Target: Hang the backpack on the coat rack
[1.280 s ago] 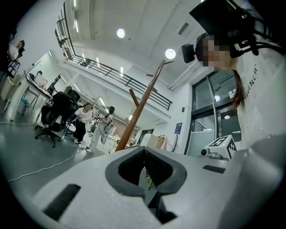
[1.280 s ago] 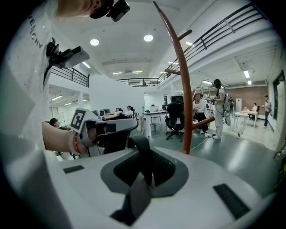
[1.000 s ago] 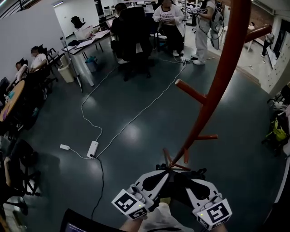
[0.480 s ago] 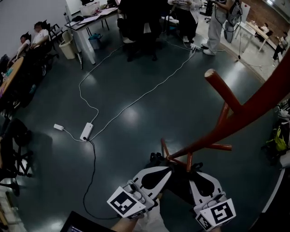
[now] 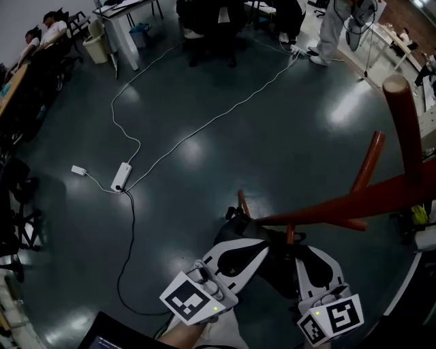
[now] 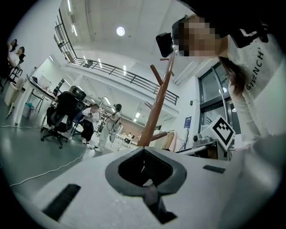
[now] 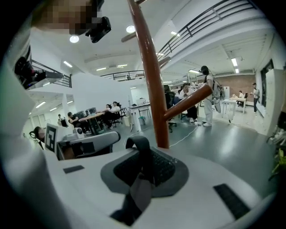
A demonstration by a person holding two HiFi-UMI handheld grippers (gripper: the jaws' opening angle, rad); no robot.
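Observation:
A red-brown coat rack with slanted pegs rises from the floor right in front of me. The black backpack hangs between my two grippers, close to the rack's lowest pegs. My left gripper is shut on a grey backpack strap, with the rack's pole just beyond the jaws. My right gripper is shut on a black looped strap, and black mesh fabric shows behind it. The pole stands straight ahead there. Most of the backpack is hidden under the grippers.
A white power strip with long cables lies on the dark floor to the left. Black office chairs, a desk and several people are at the far side. A green bag sits at the right edge.
The head view has tipped further down, so the rack's pole now leans to the right of the picture. Both grippers stay shut on the backpack beside the rack's lower pegs.

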